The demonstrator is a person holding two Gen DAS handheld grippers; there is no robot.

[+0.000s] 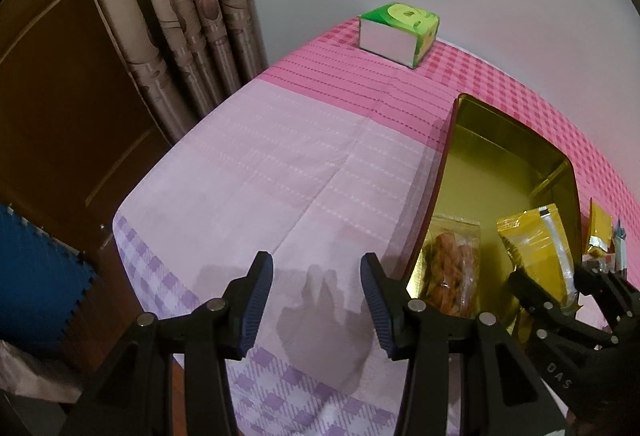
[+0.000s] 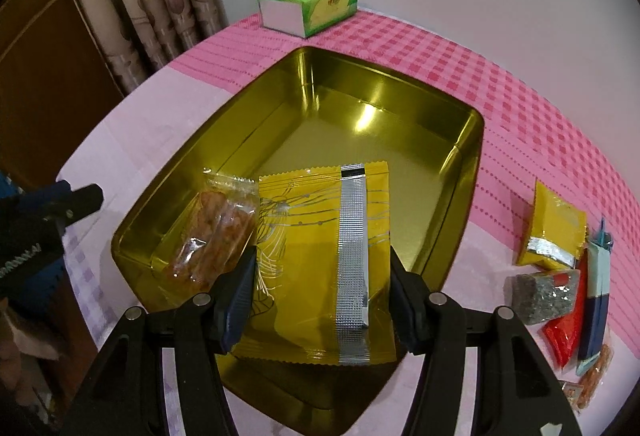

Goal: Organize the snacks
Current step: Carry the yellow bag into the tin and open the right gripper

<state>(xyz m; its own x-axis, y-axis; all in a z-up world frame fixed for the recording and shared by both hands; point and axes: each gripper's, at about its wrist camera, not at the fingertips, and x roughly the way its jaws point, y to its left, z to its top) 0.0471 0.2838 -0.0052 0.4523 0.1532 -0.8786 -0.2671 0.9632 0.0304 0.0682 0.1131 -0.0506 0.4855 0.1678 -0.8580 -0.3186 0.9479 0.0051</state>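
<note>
Between the fingers of our right gripper (image 2: 322,296) sits a yellow snack packet (image 2: 324,260) with a silver strip; both pads press its side edges, so we grip it over the near end of the gold tin (image 2: 468,171). Inside the tin, just left of the packet, lies a clear bag of orange snacks (image 2: 212,236) against the left wall. Our left gripper (image 1: 316,300) hangs with jaws apart and nothing in them, above the pink tablecloth (image 1: 280,155) left of the tin. Right of the tin a pile of snacks (image 2: 560,276) waits on the cloth. At the far edge stands a green tissue pack (image 2: 310,7).
</note>
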